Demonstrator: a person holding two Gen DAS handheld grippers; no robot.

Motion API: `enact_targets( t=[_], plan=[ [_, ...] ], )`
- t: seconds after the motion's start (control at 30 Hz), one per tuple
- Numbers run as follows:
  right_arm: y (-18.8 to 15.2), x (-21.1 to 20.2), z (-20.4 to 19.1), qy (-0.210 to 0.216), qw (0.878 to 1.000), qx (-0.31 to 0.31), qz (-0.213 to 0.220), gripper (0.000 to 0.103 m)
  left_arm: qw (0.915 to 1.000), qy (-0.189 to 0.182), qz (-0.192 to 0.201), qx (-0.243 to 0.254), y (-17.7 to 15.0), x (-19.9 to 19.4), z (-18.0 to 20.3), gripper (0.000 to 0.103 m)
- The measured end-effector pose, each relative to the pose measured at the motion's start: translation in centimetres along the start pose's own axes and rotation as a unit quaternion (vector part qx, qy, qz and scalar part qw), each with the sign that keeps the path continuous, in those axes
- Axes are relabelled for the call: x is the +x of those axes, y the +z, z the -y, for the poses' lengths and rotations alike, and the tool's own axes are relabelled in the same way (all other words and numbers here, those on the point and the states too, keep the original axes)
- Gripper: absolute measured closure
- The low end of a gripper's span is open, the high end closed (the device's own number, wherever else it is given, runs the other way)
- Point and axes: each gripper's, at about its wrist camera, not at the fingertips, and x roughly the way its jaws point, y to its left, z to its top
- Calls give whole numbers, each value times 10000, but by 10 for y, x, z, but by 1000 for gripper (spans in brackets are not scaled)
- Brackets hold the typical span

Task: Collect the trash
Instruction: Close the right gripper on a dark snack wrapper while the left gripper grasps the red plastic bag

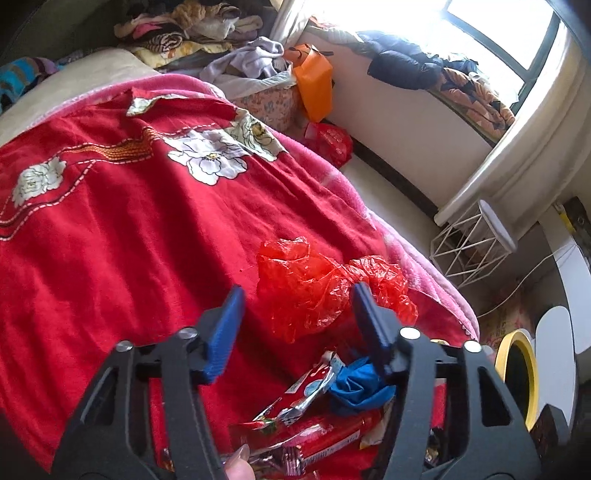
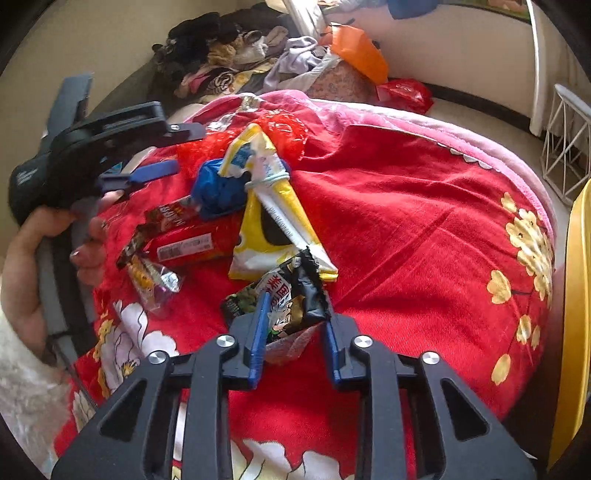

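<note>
Black snack wrapper (image 2: 291, 299) pinched in right claw (image 2: 295, 325) – left claw (image 1: 299, 306) agape, red bag (image 1: 325, 284) between fingers.

Both wrist views look steeply down, close over the red bedspread (image 1: 110, 229), sharing the wrapper pile (image 2: 207, 236).

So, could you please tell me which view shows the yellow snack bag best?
The right wrist view: the yellow snack bag lies whole and unobstructed mid-frame on the red bedspread. In the left wrist view I cannot make it out.

Wrappers (image 2: 192, 243) heaped on bedspread (image 2: 406, 229), plastic bag (image 1: 314, 284) behind them, clothes pile (image 1: 192, 33) beyond bed
</note>
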Motion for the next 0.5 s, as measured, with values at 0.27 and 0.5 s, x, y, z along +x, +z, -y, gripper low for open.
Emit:
enact_targets(
  t=[0.27,0.5],
  plan=[
    [-8,-17,-7,62,9999,-45,100,91,9996,-177,-3,234,-5,-3,13,100],
    [-10,-36,-16,141,9992,-223,291,96,9980,-248,454,372,-12,-34,22,102]
  ],
)
